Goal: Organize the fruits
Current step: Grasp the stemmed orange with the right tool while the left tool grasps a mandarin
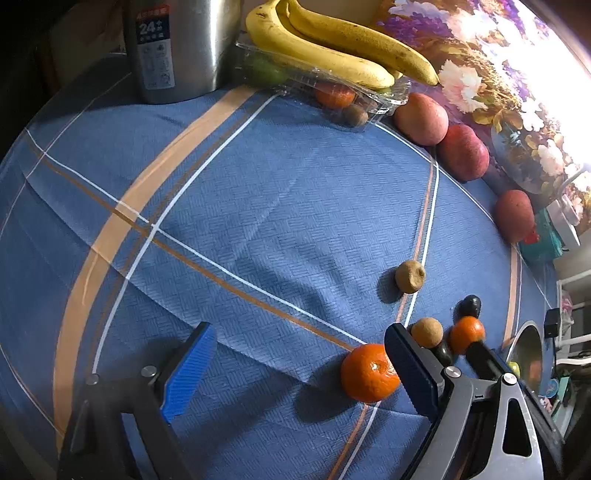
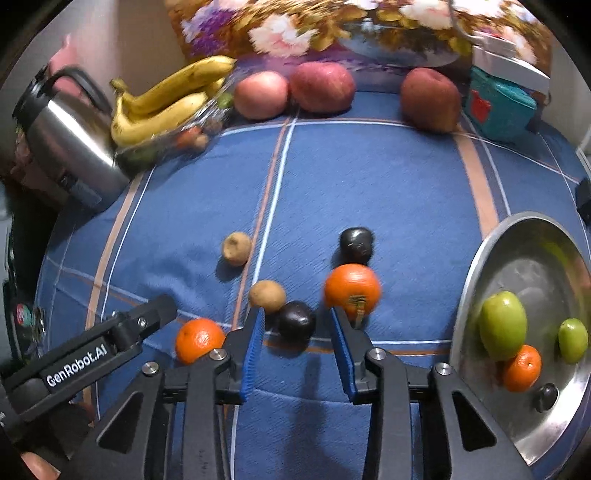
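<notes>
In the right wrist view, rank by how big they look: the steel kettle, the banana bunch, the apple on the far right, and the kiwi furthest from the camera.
1. Kettle
2. Banana bunch
3. Apple
4. Kiwi

The kettle is cut off at the frame edge, and fisheye distortion squeezes it, so its lead over the bananas is not certain.

Before you lies a blue woven tablecloth point(image 2: 369, 177) crossed by tan and white stripes. At its far left stands a brushed stainless-steel thermos jug point(image 2: 70, 147) with a black handle and a dark printed label. Behind the cloth hangs a floral-printed fabric point(image 2: 295, 29) in purple, white and gold. At far right sits a teal plastic box point(image 2: 498, 107), with a white box point(image 2: 513, 62) above it.
</notes>
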`<state>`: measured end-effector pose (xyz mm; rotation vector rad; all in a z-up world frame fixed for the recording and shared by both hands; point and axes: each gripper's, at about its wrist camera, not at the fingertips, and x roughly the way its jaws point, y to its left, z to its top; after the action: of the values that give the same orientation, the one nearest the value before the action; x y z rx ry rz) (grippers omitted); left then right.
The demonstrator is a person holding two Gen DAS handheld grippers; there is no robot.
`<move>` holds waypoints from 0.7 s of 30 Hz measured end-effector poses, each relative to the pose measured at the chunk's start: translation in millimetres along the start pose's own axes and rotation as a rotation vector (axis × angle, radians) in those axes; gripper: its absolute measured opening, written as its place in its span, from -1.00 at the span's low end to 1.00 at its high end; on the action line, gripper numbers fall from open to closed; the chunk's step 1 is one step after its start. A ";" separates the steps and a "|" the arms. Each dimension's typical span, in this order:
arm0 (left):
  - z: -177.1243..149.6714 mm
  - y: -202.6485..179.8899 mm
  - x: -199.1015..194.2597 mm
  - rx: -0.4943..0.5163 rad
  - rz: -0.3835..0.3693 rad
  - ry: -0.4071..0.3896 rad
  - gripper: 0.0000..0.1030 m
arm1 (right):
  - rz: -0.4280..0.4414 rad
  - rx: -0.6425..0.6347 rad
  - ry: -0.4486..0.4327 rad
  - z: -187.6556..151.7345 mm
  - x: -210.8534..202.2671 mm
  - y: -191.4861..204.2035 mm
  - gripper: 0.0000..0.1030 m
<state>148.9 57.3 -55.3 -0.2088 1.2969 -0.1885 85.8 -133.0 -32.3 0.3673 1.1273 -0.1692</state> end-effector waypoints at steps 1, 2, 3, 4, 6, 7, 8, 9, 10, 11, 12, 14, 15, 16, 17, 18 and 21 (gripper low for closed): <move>-0.4 -1.6 -0.4 0.004 -0.001 0.001 0.82 | -0.009 0.013 -0.016 1.4 -2.9 -4.3 -0.27; -1.5 -4.5 -0.5 0.014 -0.005 0.003 0.82 | -0.021 0.021 -0.028 2.4 -4.3 -7.0 -0.27; -2.4 -6.7 -0.4 0.023 -0.008 0.006 0.81 | -0.029 0.026 -0.036 3.1 -4.2 -9.4 -0.27; -3.9 -9.9 0.0 0.035 -0.011 0.010 0.80 | -0.034 0.033 -0.040 3.5 -3.2 -12.1 -0.27; -5.8 -14.8 1.2 0.054 -0.014 0.018 0.78 | -0.039 0.062 -0.039 3.7 1.8 -20.8 -0.27; -6.7 -16.8 2.0 0.061 -0.015 0.023 0.77 | -0.039 0.075 -0.038 3.8 3.9 -24.2 -0.27; -8.5 -19.4 3.3 0.068 -0.019 0.031 0.76 | -0.034 0.093 -0.037 4.2 6.8 -28.7 -0.27; -9.5 -20.5 4.3 0.071 -0.023 0.037 0.74 | -0.029 0.101 -0.037 4.5 9.1 -30.8 -0.27; -11.1 -22.4 5.7 0.076 -0.031 0.047 0.73 | -0.020 0.110 -0.039 4.6 10.2 -33.7 -0.27; -12.4 -24.0 6.9 0.078 -0.038 0.055 0.70 | -0.002 0.122 -0.044 5.3 11.3 -36.7 -0.27; -13.6 -25.2 7.9 0.080 -0.045 0.062 0.66 | 0.010 0.130 -0.046 5.7 12.2 -38.6 -0.27; -16.2 -28.6 9.6 0.085 -0.052 0.074 0.60 | 0.034 0.146 -0.047 6.5 15.5 -42.3 -0.27; -17.6 -30.2 9.9 0.091 -0.051 0.076 0.58 | 0.039 0.148 -0.046 6.9 17.5 -42.4 -0.27; -19.4 -32.0 9.9 0.097 -0.051 0.078 0.57 | 0.043 0.149 -0.043 6.8 19.7 -42.7 -0.27; -20.0 -33.7 9.4 0.104 -0.053 0.081 0.51 | 0.045 0.149 -0.038 6.0 22.7 -42.9 -0.27; -20.8 -35.5 9.8 0.109 -0.055 0.083 0.39 | 0.048 0.151 -0.036 5.8 24.7 -43.3 -0.27; -24.7 -39.3 12.7 0.113 -0.062 0.093 0.05 | 0.067 0.165 -0.034 4.4 29.1 -43.8 -0.27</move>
<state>127.5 15.0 -63.4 -0.1449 1.3688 -0.3271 88.2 -173.8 -65.8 0.5462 1.0686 -0.2090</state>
